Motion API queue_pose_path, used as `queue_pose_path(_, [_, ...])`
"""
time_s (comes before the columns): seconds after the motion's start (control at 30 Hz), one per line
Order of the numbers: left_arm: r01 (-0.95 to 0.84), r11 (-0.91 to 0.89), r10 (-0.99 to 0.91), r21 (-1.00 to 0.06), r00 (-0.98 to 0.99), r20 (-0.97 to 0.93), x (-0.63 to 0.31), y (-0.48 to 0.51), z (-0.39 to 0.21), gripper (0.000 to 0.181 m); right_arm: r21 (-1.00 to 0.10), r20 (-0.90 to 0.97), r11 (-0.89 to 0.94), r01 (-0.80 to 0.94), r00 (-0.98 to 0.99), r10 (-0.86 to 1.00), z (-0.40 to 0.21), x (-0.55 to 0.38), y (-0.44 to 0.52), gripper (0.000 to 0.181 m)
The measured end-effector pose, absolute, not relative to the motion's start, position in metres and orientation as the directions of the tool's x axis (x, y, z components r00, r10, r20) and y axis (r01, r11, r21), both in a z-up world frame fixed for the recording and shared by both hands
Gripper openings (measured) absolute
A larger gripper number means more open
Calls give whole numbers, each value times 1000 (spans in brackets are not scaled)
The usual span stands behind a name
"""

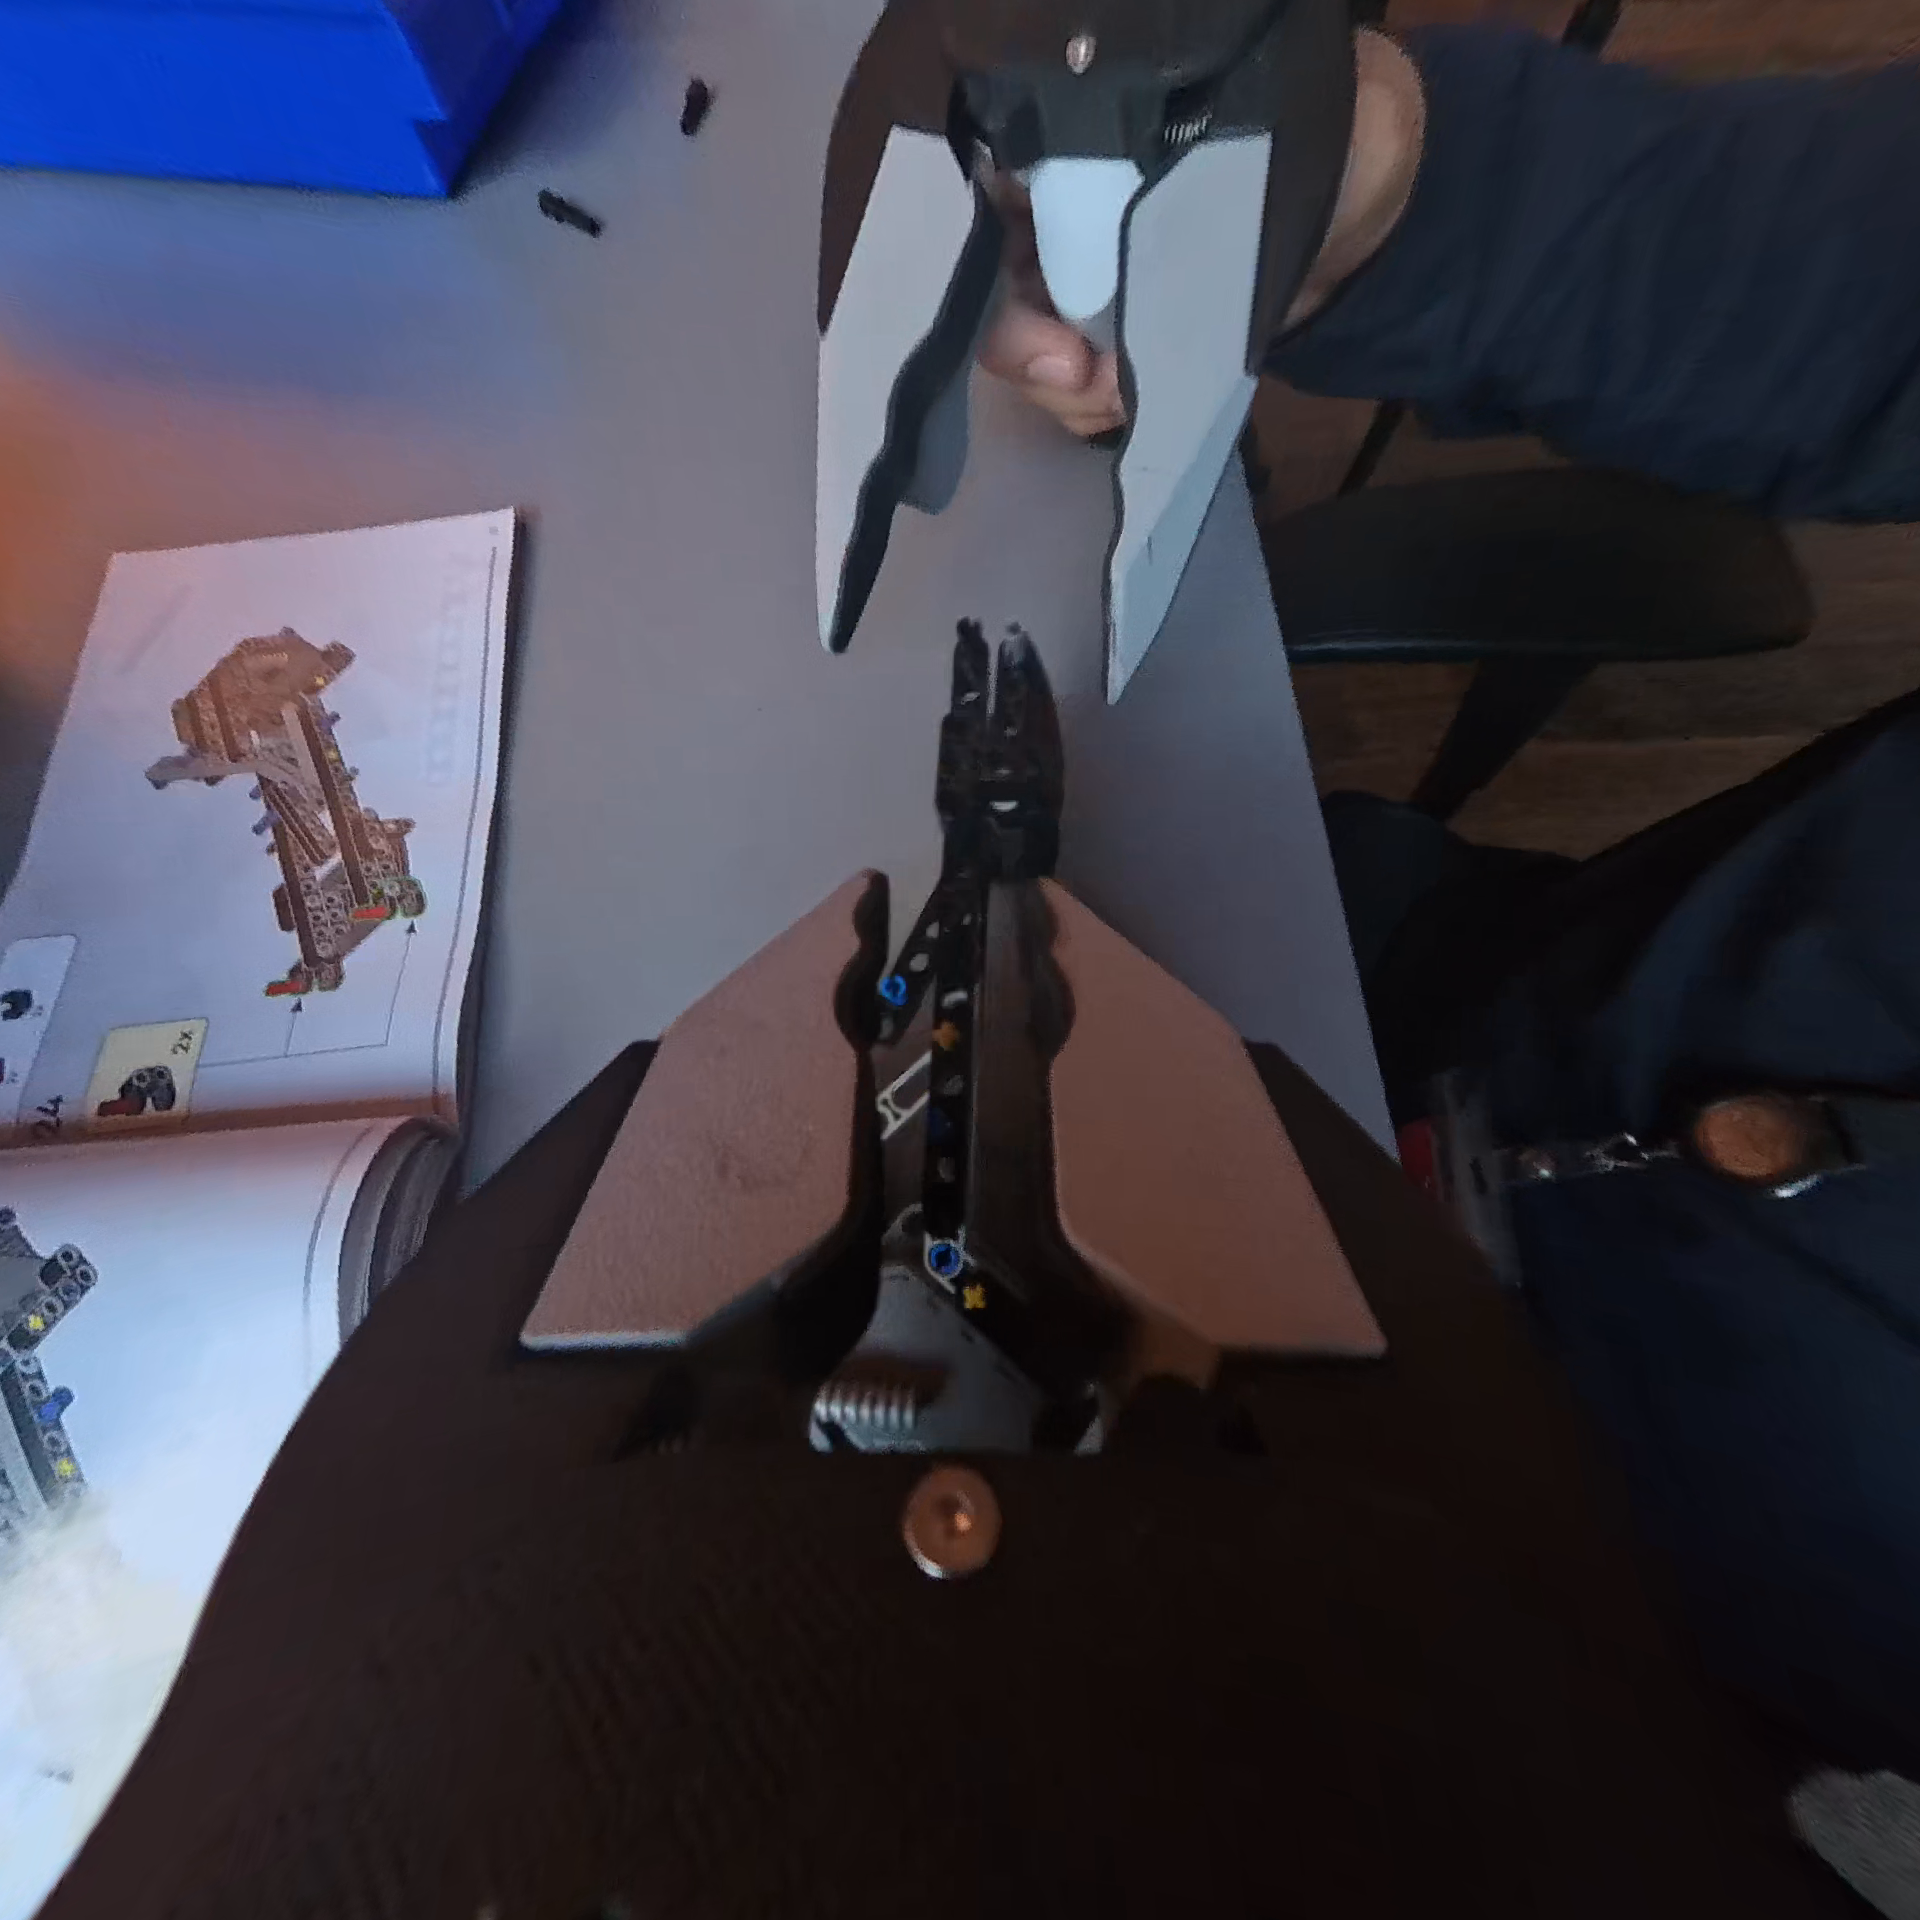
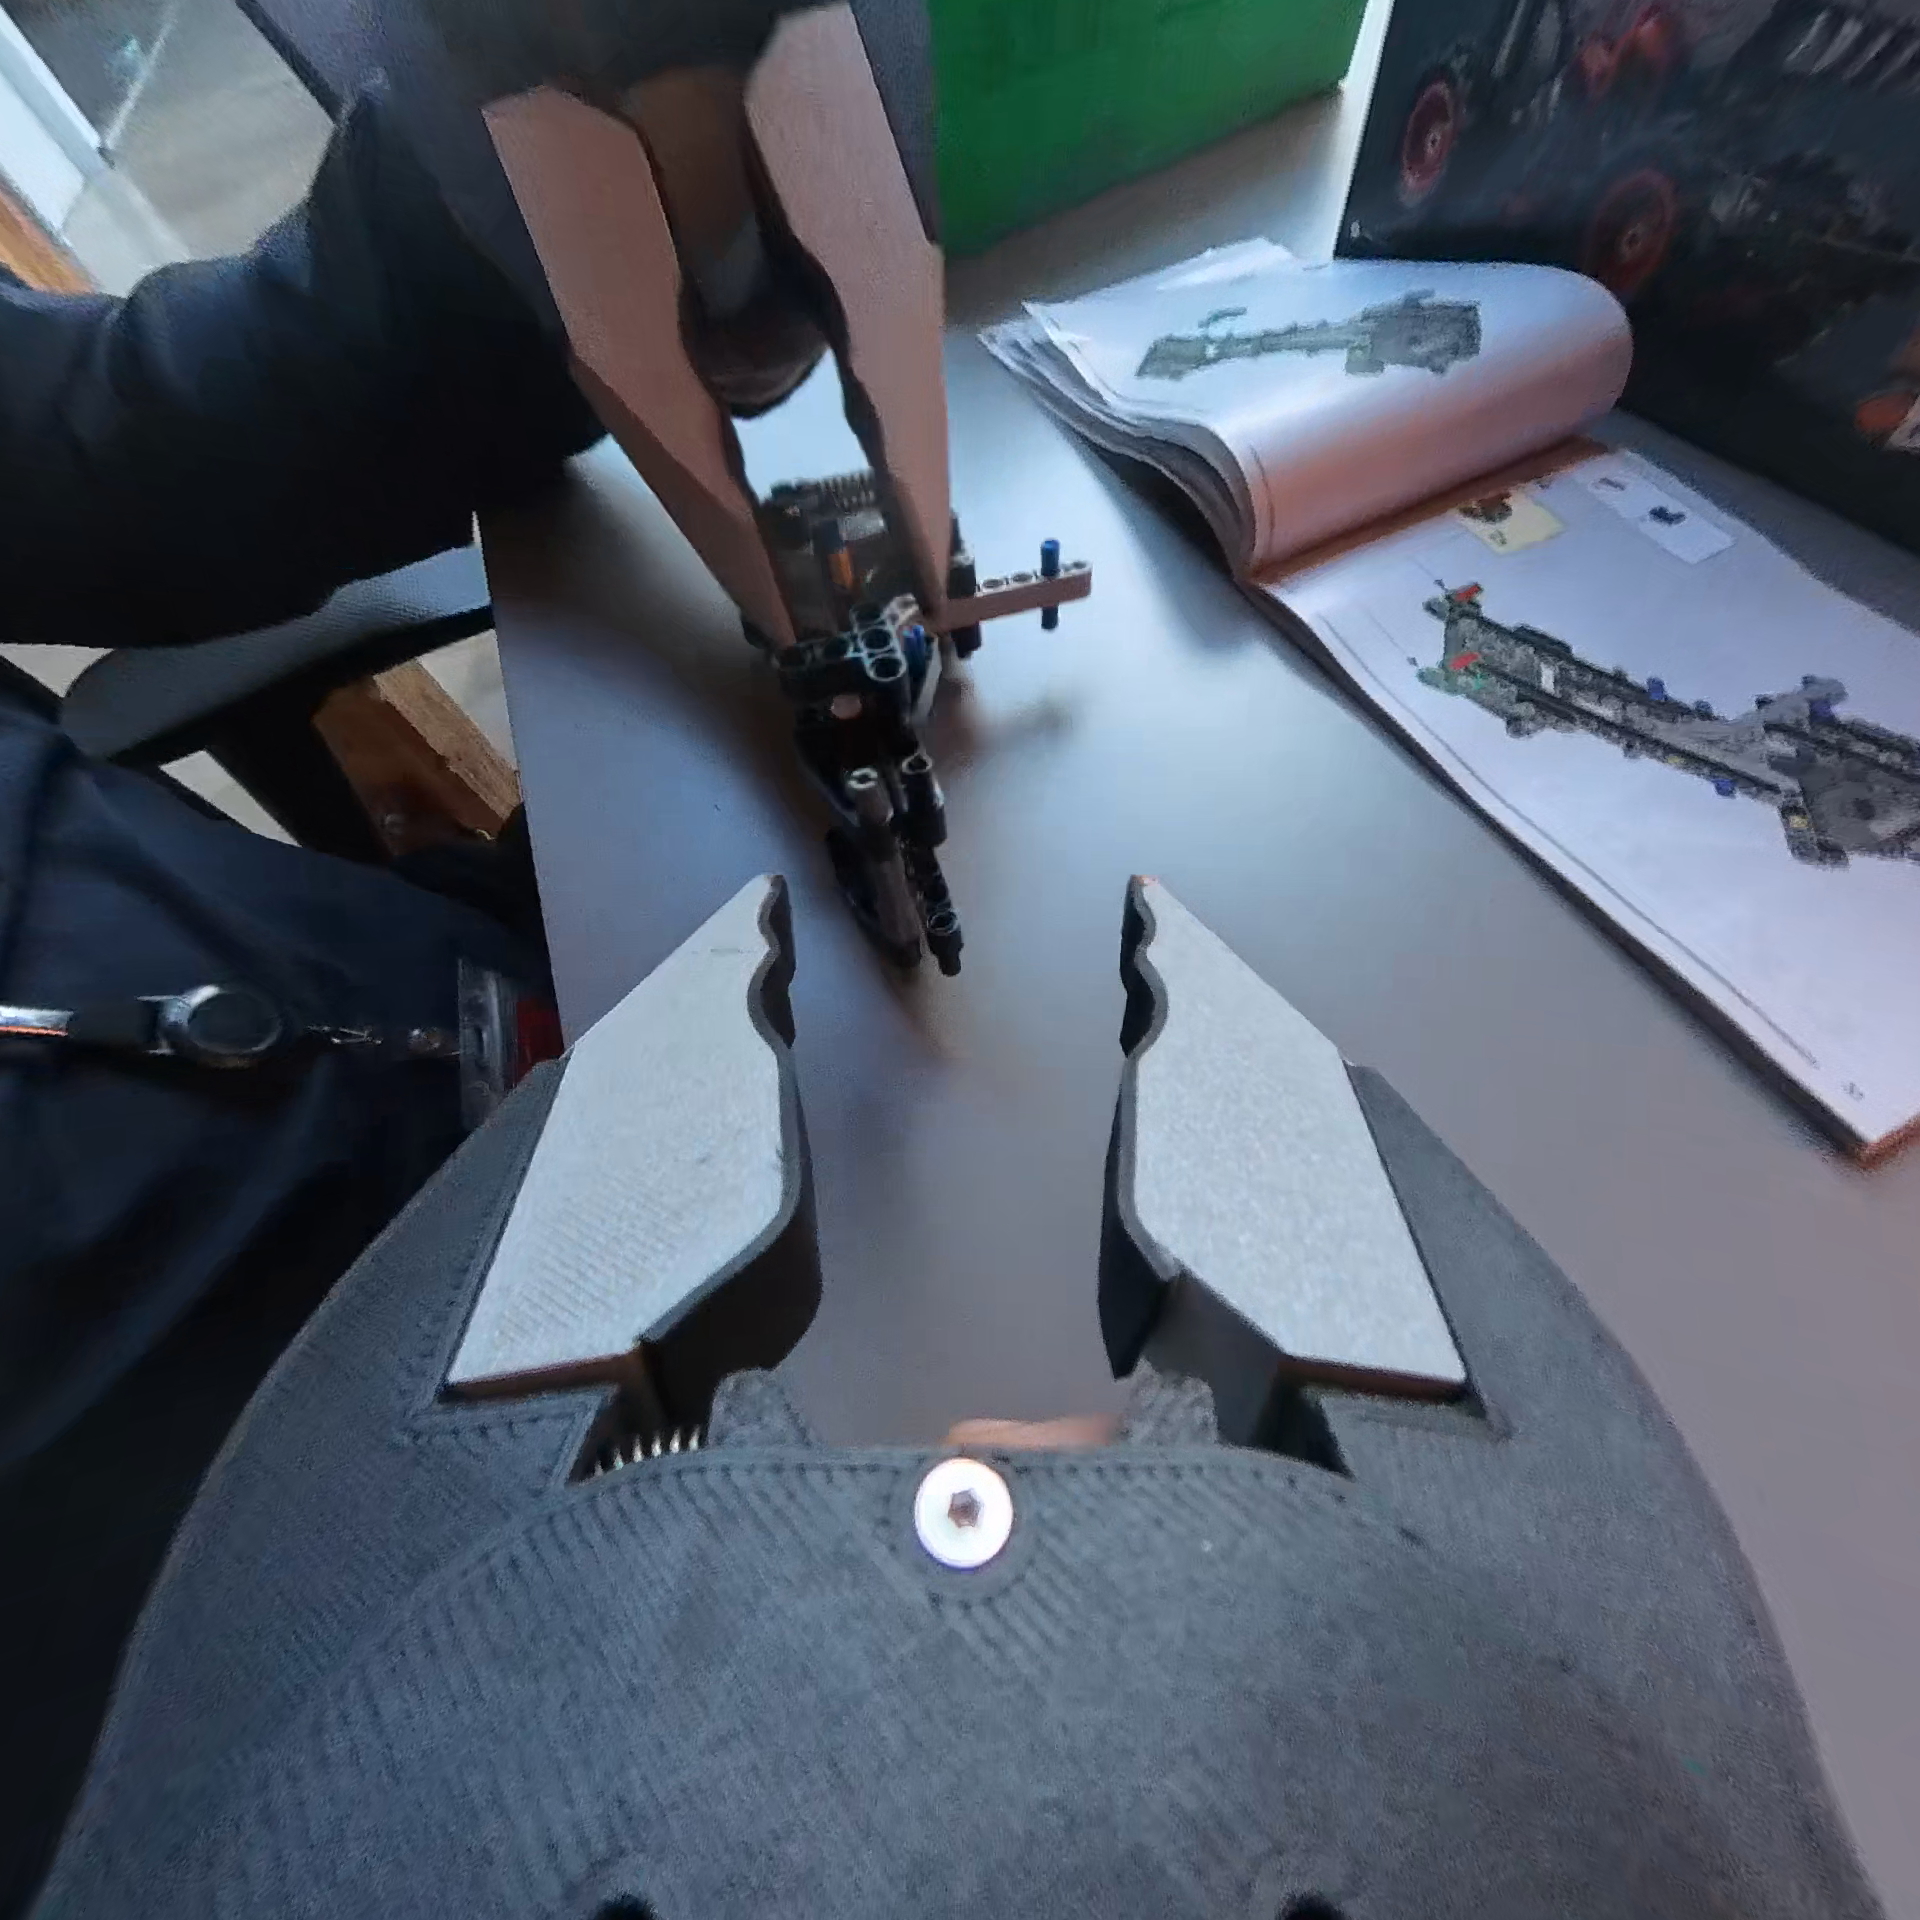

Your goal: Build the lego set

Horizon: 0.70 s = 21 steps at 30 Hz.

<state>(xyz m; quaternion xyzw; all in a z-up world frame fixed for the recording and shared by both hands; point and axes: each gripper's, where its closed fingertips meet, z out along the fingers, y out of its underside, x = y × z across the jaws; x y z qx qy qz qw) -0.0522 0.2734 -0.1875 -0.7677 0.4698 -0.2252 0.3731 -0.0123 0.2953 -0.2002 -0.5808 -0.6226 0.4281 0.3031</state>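
Note:
My left gripper (image 1: 966, 894) is shut on a long black lego assembly (image 1: 987, 748) with blue and yellow pins, which sticks out forward past its brown fingers. In the right wrist view this gripper (image 2: 857, 623) reaches down from above and holds the assembly (image 2: 894, 831) over the grey table (image 2: 1195, 790). A tan beam with a blue pin (image 2: 1023, 597) juts out to the side. My right gripper (image 2: 956, 894) is open and empty, its grey fingers just short of the assembly's near end. In the left wrist view it (image 1: 977, 665) faces me, its tips on either side of the assembly's end.
An open instruction booklet (image 2: 1558, 675) lies on the table beside the work; it also shows in the left wrist view (image 1: 260, 831). Two loose black pins (image 1: 569, 213) lie near a blue bin (image 1: 208, 83). A green box (image 2: 1122, 94) and the dark set box (image 2: 1662, 208) stand behind. One gripper's finger ends stand about 6 cm off the other's.

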Motion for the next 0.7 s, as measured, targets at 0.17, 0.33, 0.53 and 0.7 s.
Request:
queue_pose_path(0.17, [-676, -310, -892, -669, 449, -40, -61, 272, -215, 15, -895, -107, 11, 446, -238, 965, -197, -27, 289, 54])
queue_pose_path(0.33, [-661, -364, -899, -657, 433, 63, -61, 272, -215, 14, -911, -95, 39, 411, -301, 949, -191, -33, 285, 45])
queue_pose_path(0.53, [-609, -547, -832, -574, 472, 292, -68, 285, -216, 13, -909, -176, -41, 416, -294, 939, -190, -37, 298, 44])
queue_pose_path(0.7, [-568, -595, -803, -569, 444, 396, -66, 294, -210, 14, -894, -243, -122, 431, -238, 940, -182, -37, 318, 35])
